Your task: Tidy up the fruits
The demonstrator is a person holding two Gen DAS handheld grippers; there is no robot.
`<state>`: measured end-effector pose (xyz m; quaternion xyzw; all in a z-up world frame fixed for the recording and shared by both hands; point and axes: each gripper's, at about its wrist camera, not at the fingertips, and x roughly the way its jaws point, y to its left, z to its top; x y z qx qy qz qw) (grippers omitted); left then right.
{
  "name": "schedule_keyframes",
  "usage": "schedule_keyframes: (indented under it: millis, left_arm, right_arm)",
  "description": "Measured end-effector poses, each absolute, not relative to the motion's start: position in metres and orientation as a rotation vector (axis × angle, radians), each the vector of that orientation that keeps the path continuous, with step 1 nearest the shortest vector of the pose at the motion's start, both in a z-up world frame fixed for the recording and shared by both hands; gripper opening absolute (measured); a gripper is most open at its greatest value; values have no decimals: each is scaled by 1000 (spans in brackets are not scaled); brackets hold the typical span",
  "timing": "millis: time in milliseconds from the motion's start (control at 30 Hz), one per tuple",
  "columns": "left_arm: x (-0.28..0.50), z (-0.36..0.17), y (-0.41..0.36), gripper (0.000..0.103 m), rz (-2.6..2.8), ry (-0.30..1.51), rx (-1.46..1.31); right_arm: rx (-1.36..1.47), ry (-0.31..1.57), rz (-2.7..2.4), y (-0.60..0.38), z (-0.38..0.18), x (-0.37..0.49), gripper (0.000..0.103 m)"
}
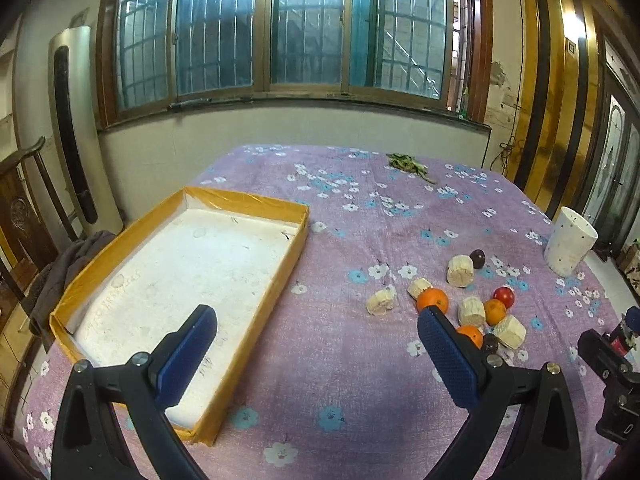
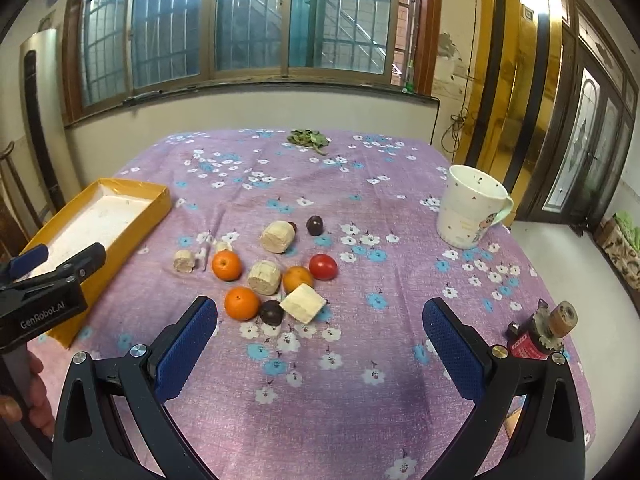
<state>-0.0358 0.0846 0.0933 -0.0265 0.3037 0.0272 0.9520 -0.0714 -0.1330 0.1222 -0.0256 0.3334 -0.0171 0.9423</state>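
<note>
Left wrist view: the left hand-held gripper hangs with jaws wide apart and empty, between the bare yellow-walled tray and the fruit cluster on the worktop; an orange lies just beyond its right finger. Only this view shows the whole tray floor. Right wrist view: the right hand-held gripper, likewise spread and empty, faces the cluster; the nearest orange touches a dark plum, so a grasp should probably approach from its free left side. Only here do the mug handle and the small red item show clearly.
</note>
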Motion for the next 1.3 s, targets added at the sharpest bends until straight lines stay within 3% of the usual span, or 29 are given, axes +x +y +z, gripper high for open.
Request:
schedule_keyframes:
  millis: [1000, 1300]
  left_arm:
    - [-49, 102, 69, 102, -23, 520, -46]
    - [-51, 101, 70, 102, -13, 495, -62]
  right_arm:
    - [-39, 657, -65, -142, 126, -72, 103]
    - [-40, 566, -50, -141, 132, -79, 103]
